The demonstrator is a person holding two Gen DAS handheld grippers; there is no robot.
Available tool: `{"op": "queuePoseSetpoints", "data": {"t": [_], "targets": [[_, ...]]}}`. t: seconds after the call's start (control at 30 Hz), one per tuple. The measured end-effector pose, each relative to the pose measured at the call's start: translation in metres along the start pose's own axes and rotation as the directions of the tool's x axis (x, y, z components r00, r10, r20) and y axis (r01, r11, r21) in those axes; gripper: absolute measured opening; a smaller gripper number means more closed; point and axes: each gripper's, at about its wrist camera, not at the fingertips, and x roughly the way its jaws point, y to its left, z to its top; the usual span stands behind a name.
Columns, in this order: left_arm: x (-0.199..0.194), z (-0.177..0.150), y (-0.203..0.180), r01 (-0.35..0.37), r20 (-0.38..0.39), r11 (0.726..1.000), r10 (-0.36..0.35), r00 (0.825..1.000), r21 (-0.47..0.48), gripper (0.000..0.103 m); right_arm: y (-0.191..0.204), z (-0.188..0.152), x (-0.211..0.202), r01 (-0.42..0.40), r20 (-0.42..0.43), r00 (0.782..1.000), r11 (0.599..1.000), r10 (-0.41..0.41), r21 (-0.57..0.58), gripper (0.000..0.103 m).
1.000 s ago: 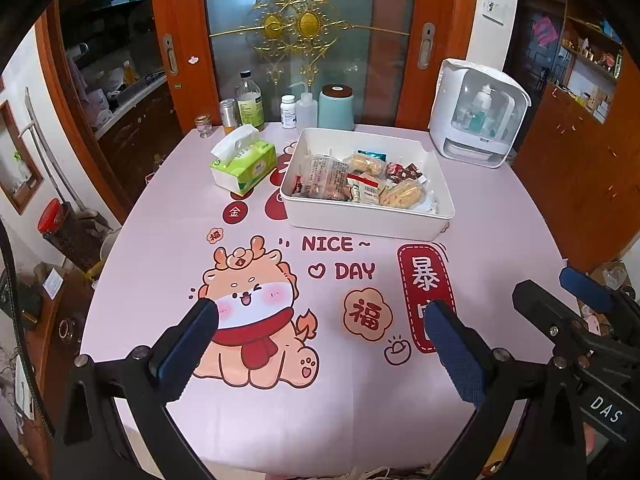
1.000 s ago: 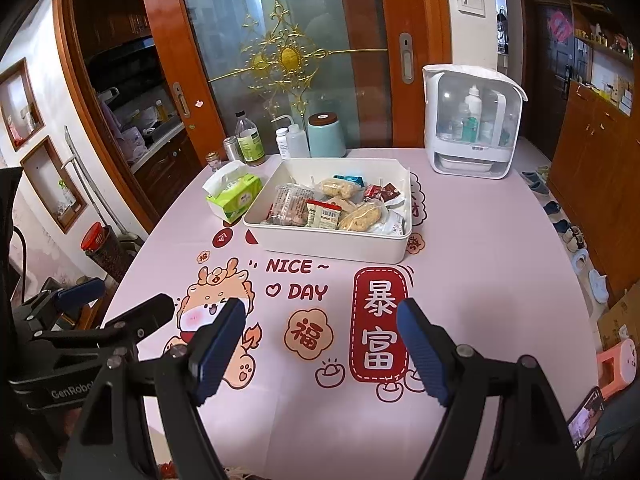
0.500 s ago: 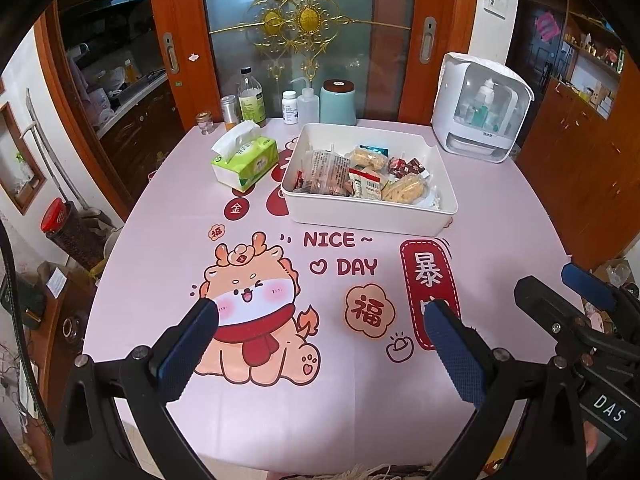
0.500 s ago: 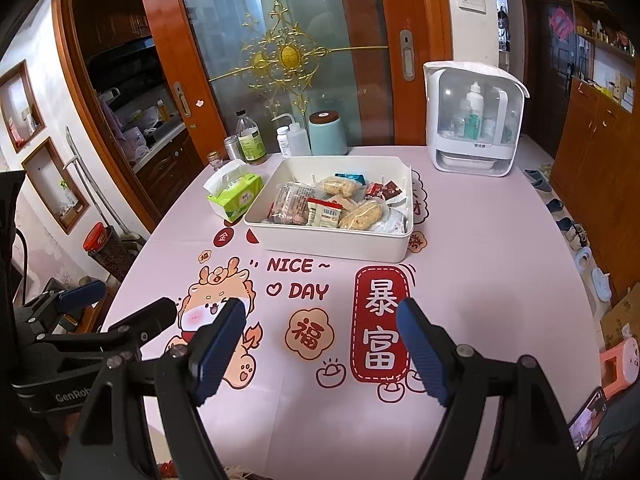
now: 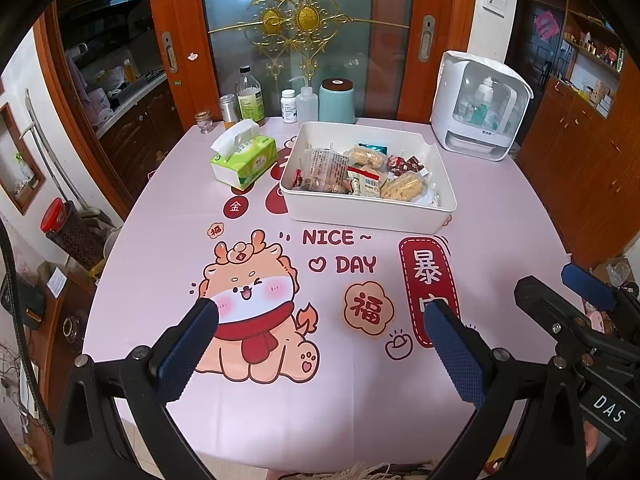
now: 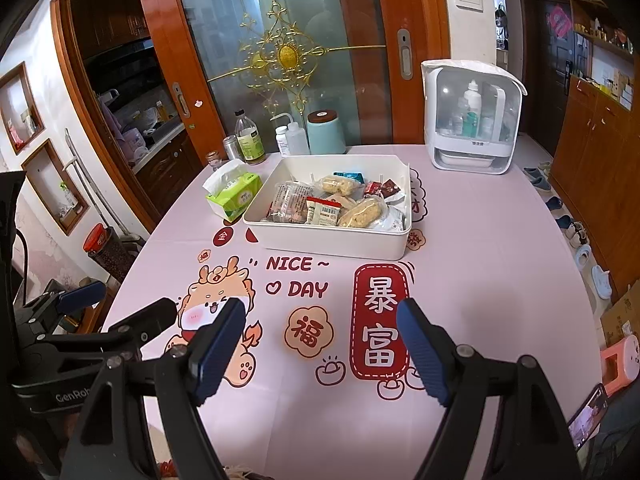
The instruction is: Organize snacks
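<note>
"NICE ~ DAY" tablecloth point(image 5: 340, 400); "DAS" tongs point(image 5: 576, 308)

Home dining room: tablecloth point(image 5: 280, 400), kitchen cabinets point(image 5: 132, 136)

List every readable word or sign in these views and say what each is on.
"NICE ~ DAY": tablecloth, middle.
"暴富": tablecloth, red plaque.
"福": tablecloth, flower badge.
"金": tablecloth, red circle.
"DAS": right gripper body.
"GenRob", cut off: left gripper body.
Snack packets, bottle labels: too small.
</note>
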Motion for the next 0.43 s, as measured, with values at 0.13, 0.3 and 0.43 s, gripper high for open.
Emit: {"op": "queuePoseSetpoints", "data": {"t": [0.13,0.3,0.43], "targets": [[0.0009,-0.0035,-0.0005,0.001,-0.002,1.0,-0.001,1.0,0.0,0.102,-0.0002,-0.0003,-0.0001,0.0,-0.001,1.0,1.0,0.0,0.0,0.079],[0.0006,-0.0051,-0.0005,0.001,-0.001,1.0,-0.001,1.0,0.001,0.102,-0.0008,-0.0012,-0.0004,-0.002,0.0,1.0,1.0,0.002,0.002,0.079],[0.0006,-0.0049,-0.0005,0.001,-0.003,1.0,-0.001,1.0,0.001,0.102,-0.001,-0.0012,-0.0004,-0.001,-0.001,1.0,1.0,0.001,0.001,0.079]]}}
